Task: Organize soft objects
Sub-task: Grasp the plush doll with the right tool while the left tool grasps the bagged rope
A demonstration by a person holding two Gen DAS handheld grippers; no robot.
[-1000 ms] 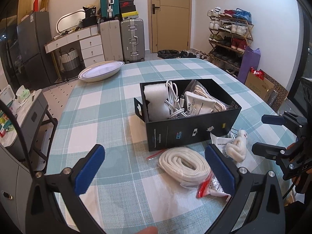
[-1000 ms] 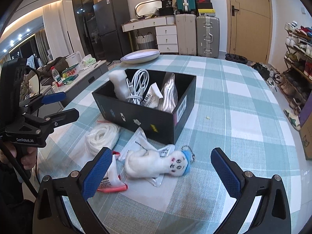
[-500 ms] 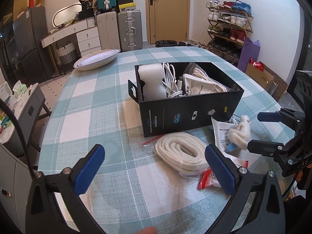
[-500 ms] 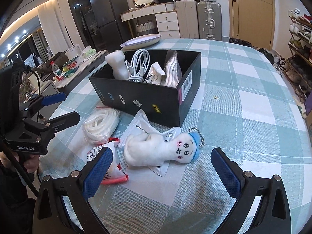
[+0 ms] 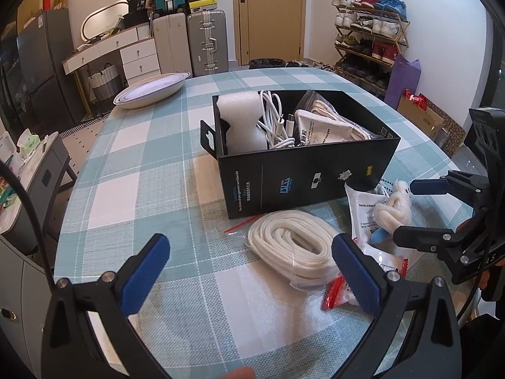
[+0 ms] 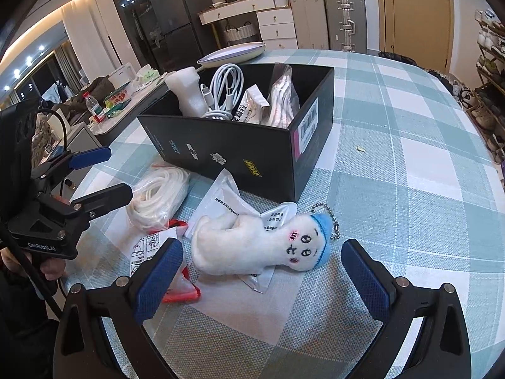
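Observation:
A black box (image 5: 303,170) (image 6: 240,145) on the checked table holds white foam, cables and bagged items. In front of it lie a bagged coil of white cord (image 5: 290,243) (image 6: 157,195), a white plush toy with a blue cap (image 6: 262,246) (image 5: 394,211) on clear plastic packets, and a red-edged packet (image 6: 176,284). My left gripper (image 5: 252,271) is open, low over the table, with the cord coil just ahead of its right finger. My right gripper (image 6: 258,271) is open and straddles the plush toy from just in front.
A white oval dish (image 5: 151,91) sits at the table's far left. Around the table stand suitcases (image 5: 205,41), a dresser, a shoe rack (image 5: 369,41) and a side cabinet (image 5: 28,170) at the left.
Both grippers have moved forward and lower toward the items in front of the box. The plush toy now lies between the right gripper's fingers. Both stay open.

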